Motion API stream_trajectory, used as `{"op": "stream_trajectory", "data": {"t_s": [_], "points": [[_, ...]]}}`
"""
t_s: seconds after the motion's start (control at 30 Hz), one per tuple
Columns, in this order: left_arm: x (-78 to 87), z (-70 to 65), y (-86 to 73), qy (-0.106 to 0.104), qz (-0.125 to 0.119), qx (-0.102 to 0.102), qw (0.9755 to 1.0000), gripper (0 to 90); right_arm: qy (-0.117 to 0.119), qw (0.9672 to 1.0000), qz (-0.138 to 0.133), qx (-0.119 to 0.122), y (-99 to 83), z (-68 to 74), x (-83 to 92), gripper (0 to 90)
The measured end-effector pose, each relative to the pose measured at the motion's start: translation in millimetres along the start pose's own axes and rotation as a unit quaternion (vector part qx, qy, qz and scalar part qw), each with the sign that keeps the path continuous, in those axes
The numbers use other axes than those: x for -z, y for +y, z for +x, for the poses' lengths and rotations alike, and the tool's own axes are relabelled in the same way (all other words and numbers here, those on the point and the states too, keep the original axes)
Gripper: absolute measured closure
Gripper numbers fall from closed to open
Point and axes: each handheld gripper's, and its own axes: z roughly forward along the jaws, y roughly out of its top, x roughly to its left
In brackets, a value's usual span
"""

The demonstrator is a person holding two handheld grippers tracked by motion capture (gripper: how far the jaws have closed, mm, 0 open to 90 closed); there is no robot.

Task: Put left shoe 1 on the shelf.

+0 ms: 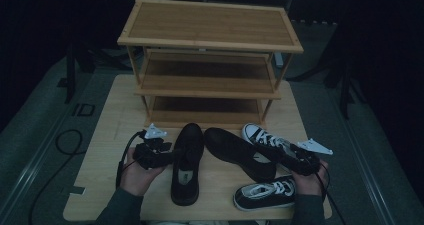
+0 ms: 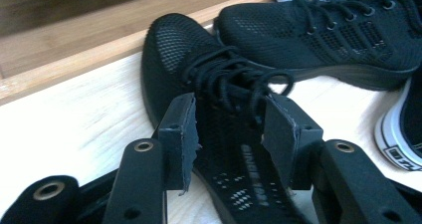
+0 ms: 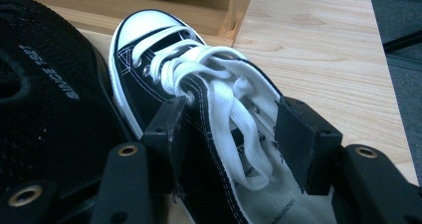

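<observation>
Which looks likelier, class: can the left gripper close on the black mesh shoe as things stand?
Probably yes: the left gripper already straddles the black mesh shoe at its laces, jaws apart, nothing between pads and shoe.

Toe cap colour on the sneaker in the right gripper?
White toe cap, clearest in the right gripper view.

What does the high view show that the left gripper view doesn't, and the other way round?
The high view takes in the wooden rack with all three shelves, and the person's left hand and right hand. The left gripper view brings close the print on the insole and the tangled laces. Both show the black mesh shoe at the left claw, and its twin beside it.
</observation>
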Motion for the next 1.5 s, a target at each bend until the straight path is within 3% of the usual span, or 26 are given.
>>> {"op": "stream_trajectory", "data": {"t_s": [0.27,0.5,0.7,0.97,1.1,1.17,1.5], "points": [[-10.7,-11.0,-1.8,-0.001,0.021,-0.01,0.9997,54.0,0.001,1.0,0.0,0.0,0.0,-0.1,0.1,46.0],[-22.3,-11.6,-7.9,0.022,0.053,-0.007,0.9984,53.7,0.001,1.0,0.0,0.0,0.0,-0.1,0.1,45.8],[-23.6,-10.2,-11.6,0.018,0.066,-0.004,0.9977,53.9,0.001,1.0,0.0,0.0,0.0,0.0,0.1,45.8],[-37.3,-12.0,-12.3,0.01,0.082,0.0,0.9966,62.8,0.0,1.0,0.0,0.001,-0.1,0.2,0.0,45.8],[-46.5,-8.9,-10.9,0.01,0.079,0.025,0.9965,69.1,0.0,1.0,0.0,0.001,-0.1,0.2,0.1,45.7],[-48.0,-7.1,-10.5,0.013,0.072,0.034,0.9967,80.2,0.001,1.0,0.0,0.001,-0.1,0.1,0.1,45.7],[-40.7,12.5,-11.2,0.043,0.032,0.073,0.9959,85.4,0.001,1.0,0.0,0.001,-0.2,0.0,0.1,45.7]]}}
